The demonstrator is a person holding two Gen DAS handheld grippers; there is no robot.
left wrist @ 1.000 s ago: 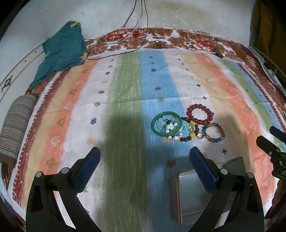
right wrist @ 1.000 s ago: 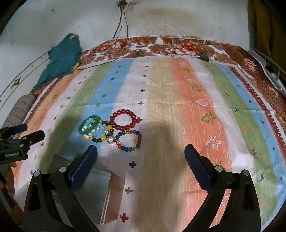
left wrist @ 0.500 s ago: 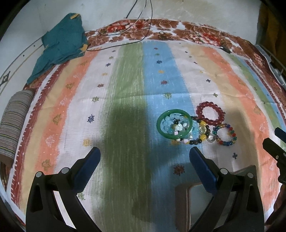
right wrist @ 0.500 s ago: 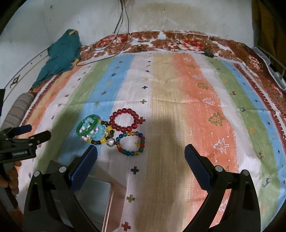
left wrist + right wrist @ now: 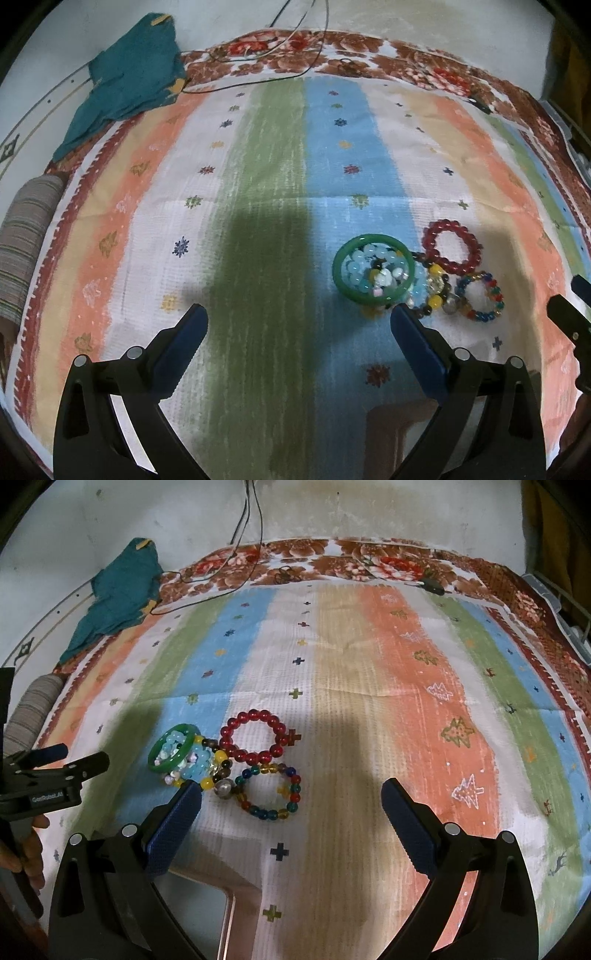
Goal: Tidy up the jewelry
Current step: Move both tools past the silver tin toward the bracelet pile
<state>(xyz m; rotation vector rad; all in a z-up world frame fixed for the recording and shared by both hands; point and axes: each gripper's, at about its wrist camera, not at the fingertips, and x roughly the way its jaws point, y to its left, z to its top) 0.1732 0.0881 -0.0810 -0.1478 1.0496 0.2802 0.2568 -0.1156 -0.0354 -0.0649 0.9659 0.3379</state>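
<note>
**Bracelets clustered on the striped cloth**

While both grippers hover spread wide and empty, a smooth green bangle (image 5: 373, 273) leans on glossy bead bracelets: red (image 5: 255, 736), multicoloured (image 5: 271, 790), pale blue (image 5: 197, 762). The heap lies on the woven striped cloth (image 5: 351, 686), near its front edge, just ahead of the right gripper (image 5: 291, 805) and ahead-right of the left gripper (image 5: 299, 325), whose side reads "GenRobot.AI".

From my right camera I read white lettering, "GenRobot.AI", on the black side of my left gripper (image 5: 55, 771). I find no other words or numbers that I can read anywhere else.
</note>
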